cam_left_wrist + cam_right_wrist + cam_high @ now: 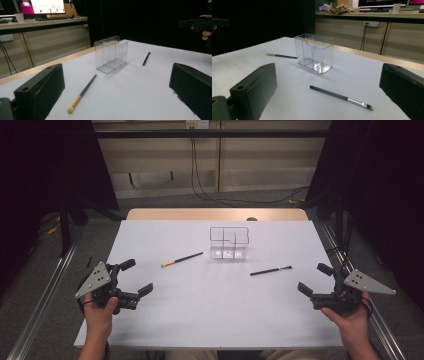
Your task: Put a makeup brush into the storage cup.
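Clear plastic organizer [229, 243] stands upright toward the far edge of the desk [215, 320], its compartments empty. Nothing placed yet, so the work looks barely begun. Orange-handled brush [182, 259] lies flat just left of the organizer, pale tip toward the left edge. Black brush with silver ferrule [270, 270] lies flat to its right and a bit nearer the front edge. Both are apart from the organizer and untouched.

Left gripper [136, 277] hovers near the front-left corner, jaws spread wide, nothing between them. Right gripper [315, 279] hovers near the front-right corner, also spread and empty. Each is well apart from its nearer brush.

Left to do, likely: pick up each brush and stand it in a compartment. Nothing lies between grippers and brushes. Off the desk: cables on the floor beyond the far edge, dark curtains at both sides, a monitor [42, 6] and cup [19, 17] on a bench behind.
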Motion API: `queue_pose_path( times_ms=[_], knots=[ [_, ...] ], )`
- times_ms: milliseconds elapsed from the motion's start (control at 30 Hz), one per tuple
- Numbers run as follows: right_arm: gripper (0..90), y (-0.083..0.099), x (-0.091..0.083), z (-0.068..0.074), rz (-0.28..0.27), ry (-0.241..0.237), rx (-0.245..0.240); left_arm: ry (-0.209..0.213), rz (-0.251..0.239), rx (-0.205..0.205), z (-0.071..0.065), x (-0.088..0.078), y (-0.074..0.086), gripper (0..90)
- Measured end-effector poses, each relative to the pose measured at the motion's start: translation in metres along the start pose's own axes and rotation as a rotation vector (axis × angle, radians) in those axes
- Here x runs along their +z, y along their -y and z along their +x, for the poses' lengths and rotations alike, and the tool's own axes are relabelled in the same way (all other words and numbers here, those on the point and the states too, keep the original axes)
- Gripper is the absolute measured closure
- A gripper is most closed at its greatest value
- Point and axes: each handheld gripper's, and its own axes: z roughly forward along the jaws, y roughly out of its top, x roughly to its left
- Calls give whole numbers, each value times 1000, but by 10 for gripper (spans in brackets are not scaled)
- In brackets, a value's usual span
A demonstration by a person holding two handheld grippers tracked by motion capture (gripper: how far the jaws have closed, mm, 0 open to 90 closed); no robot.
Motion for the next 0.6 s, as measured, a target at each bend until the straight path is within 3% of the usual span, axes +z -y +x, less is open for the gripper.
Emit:
queue_pose_path(
  times_ms=[600],
  knots=[
    [7, -2, 13, -4, -9, -18, 6, 3, 32, 0, 2, 4, 3, 0]
  ],
)
